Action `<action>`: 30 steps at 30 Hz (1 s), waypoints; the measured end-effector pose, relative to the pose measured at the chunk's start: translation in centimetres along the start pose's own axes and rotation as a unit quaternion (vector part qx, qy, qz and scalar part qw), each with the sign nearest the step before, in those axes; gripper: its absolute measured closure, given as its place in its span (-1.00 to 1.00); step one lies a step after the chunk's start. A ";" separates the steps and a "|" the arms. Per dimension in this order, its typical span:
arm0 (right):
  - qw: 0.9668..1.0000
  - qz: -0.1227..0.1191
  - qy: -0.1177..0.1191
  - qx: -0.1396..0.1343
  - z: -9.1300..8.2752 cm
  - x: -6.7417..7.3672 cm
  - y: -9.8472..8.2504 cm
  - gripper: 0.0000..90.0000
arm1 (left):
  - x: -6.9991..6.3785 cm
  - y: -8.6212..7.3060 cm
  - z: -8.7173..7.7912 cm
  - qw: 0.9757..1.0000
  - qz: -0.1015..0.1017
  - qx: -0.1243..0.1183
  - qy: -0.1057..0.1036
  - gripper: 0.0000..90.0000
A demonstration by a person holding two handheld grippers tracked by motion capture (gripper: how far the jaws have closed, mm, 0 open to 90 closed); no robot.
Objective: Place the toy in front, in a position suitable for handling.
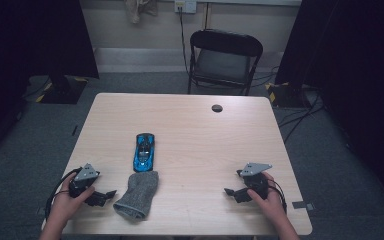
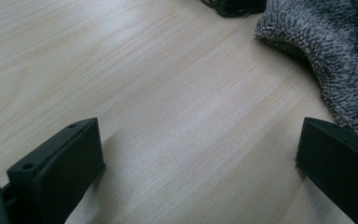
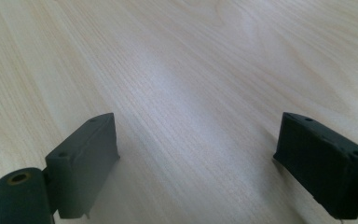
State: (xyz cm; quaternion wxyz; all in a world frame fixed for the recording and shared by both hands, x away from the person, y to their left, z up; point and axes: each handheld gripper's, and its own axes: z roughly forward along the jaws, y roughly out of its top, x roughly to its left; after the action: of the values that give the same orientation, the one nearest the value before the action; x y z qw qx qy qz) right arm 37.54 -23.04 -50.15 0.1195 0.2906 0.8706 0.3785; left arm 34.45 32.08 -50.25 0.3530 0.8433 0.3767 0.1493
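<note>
The left gripper rests low on the table at its near left edge, jaws wide with bare wood between them. Just to its right lies the grey sock, close but not touched; the left gripper view shows the sock beside one jaw. The blue toy car sits just beyond the sock's far end. The right gripper sits near the right edge, well apart from both, its 2 jaws wide and holding nothing.

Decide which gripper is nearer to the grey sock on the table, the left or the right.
Left. The left gripper sits just beside the grey sock, jaws open, not touching it. The right gripper rests well away across bare table, jaws open too.
</note>
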 end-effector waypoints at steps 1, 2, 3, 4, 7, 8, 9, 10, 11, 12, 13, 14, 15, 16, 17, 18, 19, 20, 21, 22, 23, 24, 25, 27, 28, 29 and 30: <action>1.000 0.000 0.000 0.000 0.0 0.0 0.0 -0.73 | 0.0 0.0 0.0 1.000 0.000 0.000 0.000 -1.00; 1.000 0.000 0.000 0.000 0.0 0.0 0.0 -0.73 | 0.0 0.0 0.0 1.000 0.001 0.000 0.000 -1.00; 1.000 0.000 0.000 0.000 0.0 0.0 0.0 -0.73 | 0.0 0.0 0.0 1.000 0.001 0.000 0.000 -1.00; 1.000 0.000 0.000 0.000 0.0 0.0 0.0 -0.73 | -0.1 0.0 0.0 1.000 0.001 0.001 0.001 -1.00; 1.000 0.000 0.001 0.000 0.0 0.0 0.0 -0.73 | -0.3 0.3 -0.3 1.000 -0.004 0.010 0.003 -0.92; 1.000 0.000 0.001 0.000 0.0 0.0 0.0 -0.73 | -0.3 0.4 -0.4 1.000 -0.006 0.009 0.005 -0.81; 1.000 0.000 0.001 0.000 0.0 0.0 0.0 -0.73 | -0.3 0.4 -0.4 1.000 -0.006 0.009 0.005 -0.64; 1.000 0.000 0.001 0.000 0.0 0.0 0.0 -0.73 | -0.4 0.7 -0.5 1.000 -0.017 0.009 -0.002 -0.55; 1.000 0.000 0.001 0.000 0.0 0.0 0.0 -0.73 | -0.4 0.7 -0.5 1.000 -0.017 0.009 -0.002 -0.60; 1.000 0.000 0.001 0.000 0.0 0.0 0.0 -0.73 | -0.6 1.0 -0.6 1.000 -0.023 0.011 -0.008 -0.68; 1.000 0.001 0.001 0.000 0.0 0.0 0.0 -0.73 | -0.7 1.2 -0.6 1.000 -0.019 0.012 -0.008 -0.62; 1.000 0.000 0.001 0.000 0.0 0.0 0.0 -0.73 | -0.8 1.3 -0.7 1.000 -0.021 0.013 -0.010 -0.62; 1.000 0.000 0.001 0.000 0.0 0.0 0.0 -0.73 | -0.8 1.3 -0.7 1.000 -0.021 0.013 -0.010 -0.65; 1.000 0.001 0.001 -0.001 0.0 0.0 0.0 -0.73 | -1.1 1.7 -0.8 1.000 -0.020 0.014 -0.010 -0.65; 1.000 0.001 0.001 0.000 0.0 0.0 0.0 -0.73 | -1.2 1.9 -0.8 1.000 -0.019 0.012 -0.010 -0.65; 1.000 0.000 0.001 0.000 0.0 0.0 0.0 -0.73 | -1.3 2.2 -0.9 1.000 -0.018 0.012 -0.014 -0.65; 1.000 0.001 0.001 -0.001 0.0 0.0 0.0 -0.73 | -1.5 2.4 -1.0 1.000 -0.014 0.010 -0.017 -0.65; 1.000 0.001 0.001 -0.001 0.0 0.0 0.0 -0.73 | -1.7 2.6 -1.1 1.000 -0.016 0.008 -0.022 -0.65; 1.000 0.001 0.001 -0.001 0.0 0.0 0.0 -0.73 | -1.7 2.6 -1.1 1.000 -0.016 0.008 -0.022 -0.65; 1.000 0.000 0.001 0.000 0.0 0.0 0.0 -0.73 | -2.0 3.0 -1.2 1.000 -0.016 0.001 -0.027 -0.65; 1.000 0.001 0.001 0.000 0.0 0.0 0.0 -0.73 | -2.2 3.2 -1.2 0.999 -0.015 0.000 -0.029 -0.65; 1.000 0.000 0.001 -0.001 0.0 0.0 0.0 -0.73 | -2.4 3.4 -1.3 0.999 -0.016 -0.001 -0.031 -0.65; 1.000 0.000 0.001 -0.001 0.0 0.0 0.0 -0.73 | -2.4 3.4 -1.3 0.999 -0.016 -0.001 -0.031 -0.65; 1.000 0.000 0.000 0.000 0.0 0.0 0.0 -0.73 | -2.6 3.7 -1.4 0.999 -0.019 -0.002 -0.038 -0.65; 1.000 0.000 0.001 0.000 0.0 0.0 0.0 -0.73 | -3.0 4.0 -1.5 0.999 -0.018 -0.004 -0.043 -0.65; 1.000 0.000 0.000 0.000 0.0 0.0 0.0 -0.73 | -3.2 4.1 -1.6 0.999 -0.015 -0.004 -0.045 -0.65; 1.000 0.000 0.000 0.000 0.0 0.0 0.0 -0.73 | -3.4 4.2 -1.6 0.999 -0.015 -0.003 -0.047 -0.65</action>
State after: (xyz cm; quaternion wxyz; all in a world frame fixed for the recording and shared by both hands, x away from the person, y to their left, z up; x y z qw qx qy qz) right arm 37.54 -23.04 -50.15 0.1194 0.2905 0.8706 0.3786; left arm 33.57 28.43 -46.09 0.3752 0.8424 0.3721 0.1058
